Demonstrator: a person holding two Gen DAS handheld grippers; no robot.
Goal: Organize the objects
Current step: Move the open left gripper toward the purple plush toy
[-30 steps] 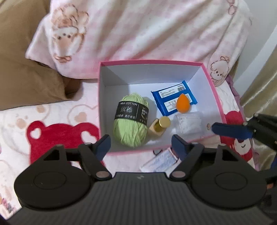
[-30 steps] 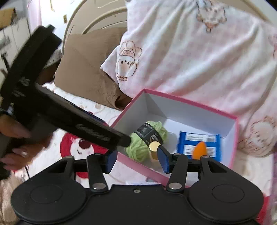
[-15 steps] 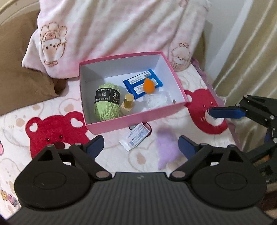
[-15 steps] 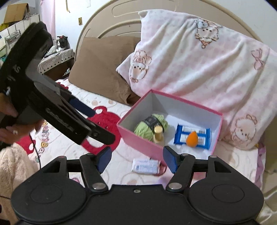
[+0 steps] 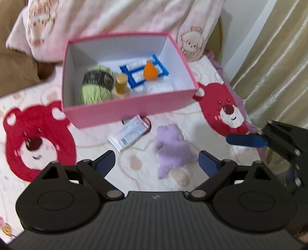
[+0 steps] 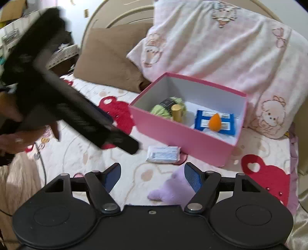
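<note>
Left wrist view: left gripper has jaws spread wide, nothing between the pads; they have just been opening. Pink box sits on the bed, up against the pillow. Already inside: green yarn, gold-capped bottle, blue packet w/ orange sponge on top, plus a clear bag, blurred. Left outside: white packet just in front of the box wall, and purple plush near it, lying ahead of the left jaws and apart from them. A dark band or cord shows under the packet; cannot tell what it is. Right gripper enters at the right edge, only one blue pad visible. Right wrist view: right gripper has jaws apart and empty, also just been opening; the plush lies beside the right pad, contact not clear. White packet between box and jaws. Left gripper body crosses the upper left, held by a hand. Assessment: task well along, approx. five items boxed, two remaining on the bed. Neither item is gripped yet. Plush looks the likelier next pick.
</note>
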